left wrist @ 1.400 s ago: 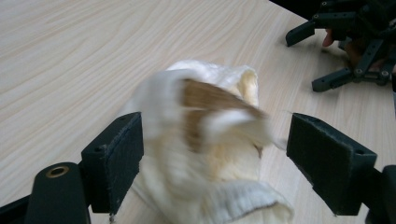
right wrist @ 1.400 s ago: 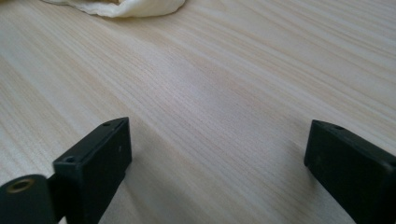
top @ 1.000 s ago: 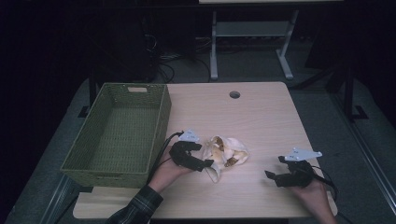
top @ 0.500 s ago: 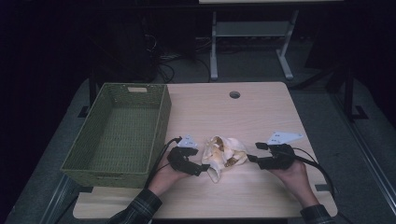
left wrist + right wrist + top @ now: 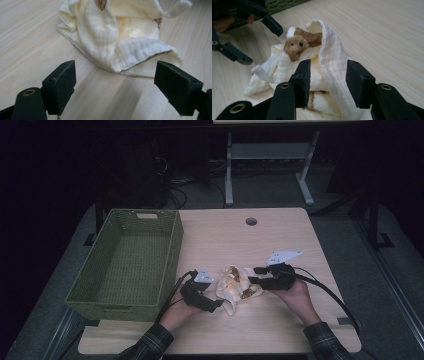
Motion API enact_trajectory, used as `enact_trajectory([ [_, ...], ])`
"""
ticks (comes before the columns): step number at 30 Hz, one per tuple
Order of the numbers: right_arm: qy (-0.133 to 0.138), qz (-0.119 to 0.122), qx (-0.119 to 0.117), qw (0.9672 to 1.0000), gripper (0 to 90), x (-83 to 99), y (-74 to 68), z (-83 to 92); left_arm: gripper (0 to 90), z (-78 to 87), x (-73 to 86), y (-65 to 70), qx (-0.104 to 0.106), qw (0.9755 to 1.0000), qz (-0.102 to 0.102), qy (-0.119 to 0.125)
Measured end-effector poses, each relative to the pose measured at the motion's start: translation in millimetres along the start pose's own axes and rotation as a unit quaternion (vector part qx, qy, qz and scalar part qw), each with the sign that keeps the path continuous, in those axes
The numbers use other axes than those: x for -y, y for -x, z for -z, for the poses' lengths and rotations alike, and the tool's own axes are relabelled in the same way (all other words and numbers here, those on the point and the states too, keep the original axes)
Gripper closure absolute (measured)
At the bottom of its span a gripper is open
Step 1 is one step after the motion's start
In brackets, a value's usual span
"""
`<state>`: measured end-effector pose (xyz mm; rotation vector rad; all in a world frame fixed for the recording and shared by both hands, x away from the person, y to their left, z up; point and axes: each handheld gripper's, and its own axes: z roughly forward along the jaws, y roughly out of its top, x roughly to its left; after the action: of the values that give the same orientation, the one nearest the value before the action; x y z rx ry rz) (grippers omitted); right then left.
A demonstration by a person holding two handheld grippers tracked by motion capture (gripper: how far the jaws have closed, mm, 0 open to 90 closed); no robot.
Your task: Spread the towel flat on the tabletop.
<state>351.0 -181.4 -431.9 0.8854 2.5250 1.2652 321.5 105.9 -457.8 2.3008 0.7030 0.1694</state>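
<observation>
Since the earlier frames, right gripper [image 5: 256, 275] had crossed from the desk's [image 5: 280, 235] near right corner to the cream cloth [image 5: 235, 287]; left gripper [image 5: 217, 306] had kept its place.

Item: cream cloth, crumpled, with a small brown animal face [image 5: 295, 47] sewn on. Location: near edge of desk, roughly midway along it, just right of the green woven basket [image 5: 125, 262].

Right gripper [image 5: 328, 75]: jaws had just been closing, a raised fold of the cloth [image 5: 332, 62] between them, pads not visibly pressing yet.

Left gripper [image 5: 115, 82]: jaws spread wide, nothing held; the cloth's [image 5: 120, 42] hem lay just beyond its tips.

Risks, as judged: a bite on one thin fold alone could slip out on lifting; a deeper bite might gather several layers and drag the bundle unevenly across the desk.
</observation>
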Motion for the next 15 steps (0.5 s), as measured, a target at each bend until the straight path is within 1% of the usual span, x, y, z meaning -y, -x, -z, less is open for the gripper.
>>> enact_trajectory([
  [1,-0.008,0.001,-0.002,1.0,55.5,-1.0,-0.3,-3.3,16.6,-1.2,0.3,0.3,0.0,1.0,-0.001,-0.003],
  [2,-0.006,0.004,-0.008,0.9999,57.2,-3.1,-0.5,-9.1,16.0,-3.7,0.9,1.0,0.001,0.9999,-0.006,-0.012],
  [3,-0.008,0.004,-0.01,0.9999,58.0,-4.4,-0.3,-12.3,15.6,-3.7,0.9,1.0,0.001,0.9999,-0.006,-0.012],
  [4,-0.008,0.004,-0.01,0.9999,58.0,-4.4,-0.3,-12.3,15.6,-5.0,1.1,1.5,0.001,0.9998,-0.007,-0.016],
  [6,-0.004,0.004,-0.012,0.9999,60.1,-5.6,1.8,-18.7,14.9,-6.7,1.6,1.7,0.0,0.9996,-0.011,-0.026],
  [7,-0.012,-0.001,-0.013,0.9998,61.7,-6.6,2.7,-22.1,14.9,-7.5,2.0,1.7,-0.001,0.9995,-0.013,-0.028],
  [9,-0.02,0.006,-0.015,0.9997,66.0,-7.8,3.9,-28.8,14.3,-8.4,2.6,2.1,-0.005,0.9994,-0.017,-0.031],
  [10,-0.026,0.008,-0.021,0.9994,76.8,-9.2,4.2,-33.5,14.3,-8.5,2.6,2.3,-0.006,0.9993,-0.018,-0.032],
  [11,-0.026,0.008,-0.021,0.9994,76.8,-9.2,4.2,-33.5,14.3,-8.7,2.7,2.8,-0.007,0.9993,-0.018,-0.031],
  [12,-0.025,0.014,-0.021,0.9994,82.7,-9.9,4.2,-34.5,14.3,-8.8,2.8,3.0,-0.009,0.9992,-0.023,-0.032],
  [13,-0.021,0.014,-0.021,0.9995,87.2,-11.0,4.6,-33.9,14.3,-8.8,3.1,3.1,-0.013,0.9989,-0.029,-0.034],
  [14,-0.011,0.008,-0.019,0.9997,88.6,-14.7,7.5,-29.2,14.3,-9.0,3.5,4.0,-0.014,0.9989,-0.029,-0.034],
  [15,-0.011,0.008,-0.019,0.9997,88.6,-14.7,7.5,-29.2,14.3,-9.1,3.8,4.4,-0.018,0.9987,-0.034,-0.034],
])
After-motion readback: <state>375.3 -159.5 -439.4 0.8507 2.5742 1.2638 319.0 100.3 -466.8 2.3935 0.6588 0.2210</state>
